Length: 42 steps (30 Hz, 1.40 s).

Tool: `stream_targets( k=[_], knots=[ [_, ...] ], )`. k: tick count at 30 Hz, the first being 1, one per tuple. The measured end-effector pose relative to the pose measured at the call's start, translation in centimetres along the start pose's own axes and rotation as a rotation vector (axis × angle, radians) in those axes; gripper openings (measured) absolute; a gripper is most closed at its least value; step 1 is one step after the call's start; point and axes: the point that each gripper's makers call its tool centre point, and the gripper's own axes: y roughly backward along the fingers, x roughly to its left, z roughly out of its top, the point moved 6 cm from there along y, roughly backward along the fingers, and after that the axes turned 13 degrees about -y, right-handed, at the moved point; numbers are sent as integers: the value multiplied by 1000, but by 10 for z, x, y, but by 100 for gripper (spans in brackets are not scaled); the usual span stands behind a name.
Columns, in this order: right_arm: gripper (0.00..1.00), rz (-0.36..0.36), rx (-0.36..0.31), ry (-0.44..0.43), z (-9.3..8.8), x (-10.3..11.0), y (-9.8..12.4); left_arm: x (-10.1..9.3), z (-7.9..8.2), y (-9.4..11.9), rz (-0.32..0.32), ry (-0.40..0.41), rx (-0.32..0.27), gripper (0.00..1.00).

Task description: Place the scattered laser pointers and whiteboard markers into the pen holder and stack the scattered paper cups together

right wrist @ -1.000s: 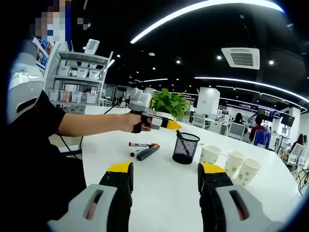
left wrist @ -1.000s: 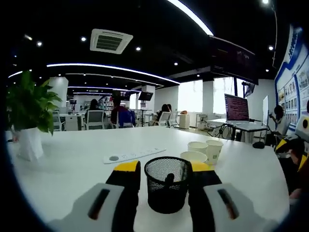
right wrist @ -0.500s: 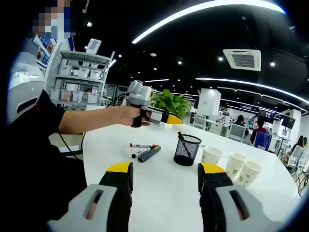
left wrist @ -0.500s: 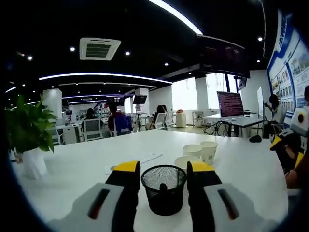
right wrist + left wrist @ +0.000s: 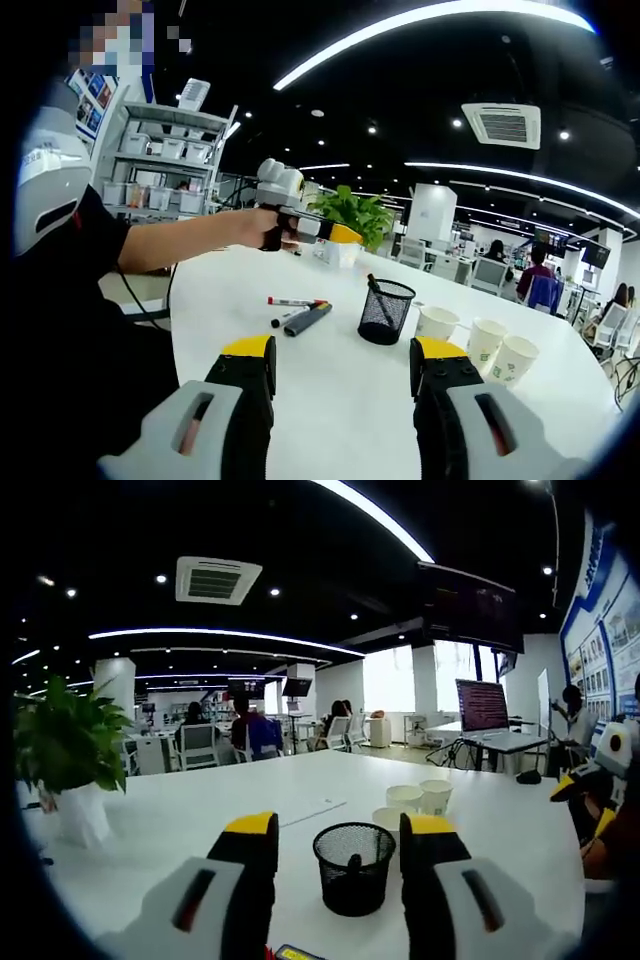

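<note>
A black mesh pen holder stands on the white table just beyond my left gripper, which is open with nothing between its jaws. One dark pen sits inside the holder. Three paper cups stand loose behind it. From the right gripper view, a hand holds the left gripper in the air above the table, left of the holder. A red-capped marker and two dark pens lie on the table. The cups stand in a row to the right. My right gripper is open and holds nothing.
A potted plant stands at the left of the table, and a flat white strip lies past the holder. The person's dark sleeve and arm reach in from the left. Chairs, desks and people fill the office behind.
The left gripper has risen and drawn back from above the pen holder, toward the left in the right gripper view. The right gripper has stayed put.
</note>
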Motion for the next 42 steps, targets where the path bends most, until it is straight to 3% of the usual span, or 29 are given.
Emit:
stream_targets(
  k=[4,7,17,25,32,42],
  knots=[
    [56,0,-5,7,3,2,0,2,3,9,21,-35,20,47],
    [56,3,-12,9,5,3,0,1,6,13,16,-34,17,41],
    [56,10,-8,4,4,4,-2,4,23,30,19,-64,35,39],
    [56,8,-8,2,3,3,-1,10,27,50,42,-47,52,42],
    [56,-8,-7,-2,2,-1,1,11,31,70,45,14,23,42],
    [56,-13,-13,-9,3,-2,2,16,27,91,69,-23,57,49]
  ],
)
